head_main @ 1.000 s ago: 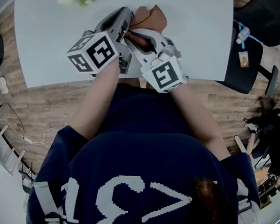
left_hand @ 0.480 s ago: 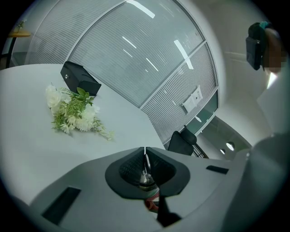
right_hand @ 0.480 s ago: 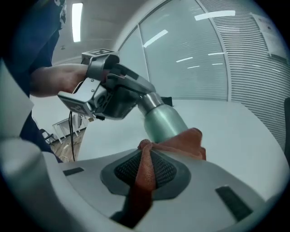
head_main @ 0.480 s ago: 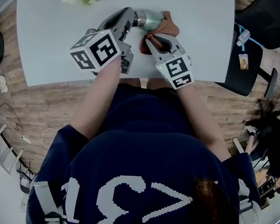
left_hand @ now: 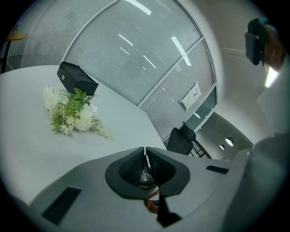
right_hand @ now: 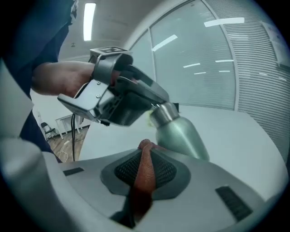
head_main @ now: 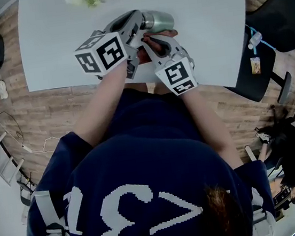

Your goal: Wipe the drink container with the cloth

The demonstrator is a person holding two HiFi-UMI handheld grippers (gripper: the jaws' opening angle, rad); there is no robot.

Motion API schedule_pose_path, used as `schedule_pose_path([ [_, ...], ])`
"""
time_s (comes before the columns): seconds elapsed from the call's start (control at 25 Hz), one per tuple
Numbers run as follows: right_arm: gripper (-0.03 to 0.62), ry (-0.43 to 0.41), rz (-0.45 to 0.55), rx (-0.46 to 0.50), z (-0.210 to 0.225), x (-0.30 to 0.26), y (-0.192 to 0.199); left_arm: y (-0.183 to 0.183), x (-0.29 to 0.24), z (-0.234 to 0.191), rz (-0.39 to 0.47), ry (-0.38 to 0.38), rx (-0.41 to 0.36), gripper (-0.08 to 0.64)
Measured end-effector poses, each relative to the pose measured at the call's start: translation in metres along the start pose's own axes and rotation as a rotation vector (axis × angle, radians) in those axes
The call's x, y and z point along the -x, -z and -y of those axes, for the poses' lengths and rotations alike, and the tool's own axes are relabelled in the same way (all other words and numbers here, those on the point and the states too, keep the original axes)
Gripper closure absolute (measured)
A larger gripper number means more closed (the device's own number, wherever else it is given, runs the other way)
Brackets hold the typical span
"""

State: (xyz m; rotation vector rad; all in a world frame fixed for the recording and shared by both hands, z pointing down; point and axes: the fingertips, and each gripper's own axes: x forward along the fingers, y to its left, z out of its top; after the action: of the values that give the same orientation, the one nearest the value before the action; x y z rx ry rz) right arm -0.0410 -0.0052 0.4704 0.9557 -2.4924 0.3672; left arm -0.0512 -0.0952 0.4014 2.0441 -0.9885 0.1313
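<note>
Cloth: right gripper view plainly, overhead perhaps.

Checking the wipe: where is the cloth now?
In the right gripper view, the cloth is pinched in the right tongs, just left of the metal bottle.

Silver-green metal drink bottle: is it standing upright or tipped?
Tipped. In the right gripper view the silver-green metal drink bottle slants, its neck held by the left hand-held gripper.

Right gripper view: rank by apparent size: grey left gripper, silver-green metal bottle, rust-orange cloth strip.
1. grey left gripper
2. silver-green metal bottle, base hidden
3. rust-orange cloth strip, smallest though nearest the lens
</note>
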Motion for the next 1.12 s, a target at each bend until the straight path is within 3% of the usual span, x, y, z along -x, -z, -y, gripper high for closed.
schedule_pose_path([
  [0.16, 0.531, 0.118, -0.025, -0.196, 0.046, 0.028, 0.044, 0.001, 0.001, -0.002, -0.005, 0.001, -0.007, 0.537],
  [0.28, 0.529, 0.159, 0.055, -0.302, 0.066, 0.042, 0.037, 0.003, 0.002, -0.006, -0.001, -0.004, 0.0, 0.536],
  [0.48, 0.529, 0.115, 0.278, -0.297, 0.063, 0.044, -0.039, 0.005, 0.001, -0.01, -0.001, -0.007, 0.002, 0.536],
  [0.64, 0.531, 0.025, 0.374, -0.237, 0.043, 0.029, -0.098, 0.004, 0.001, -0.001, -0.002, 0.011, -0.02, 0.536],
  [0.76, 0.531, 0.048, 0.355, -0.218, 0.047, 0.023, -0.098, 0.003, 0.001, 0.001, -0.005, 0.011, -0.037, 0.537],
  [0.96, 0.531, 0.174, 0.279, -0.248, 0.093, 0.032, -0.05, 0.004, 0.003, -0.002, -0.01, 0.032, -0.078, 0.537],
  [1.12, 0.531, 0.23, 0.214, -0.291, 0.123, 0.034, -0.01, 0.008, 0.004, 0.003, -0.011, 0.079, -0.154, 0.535],
])
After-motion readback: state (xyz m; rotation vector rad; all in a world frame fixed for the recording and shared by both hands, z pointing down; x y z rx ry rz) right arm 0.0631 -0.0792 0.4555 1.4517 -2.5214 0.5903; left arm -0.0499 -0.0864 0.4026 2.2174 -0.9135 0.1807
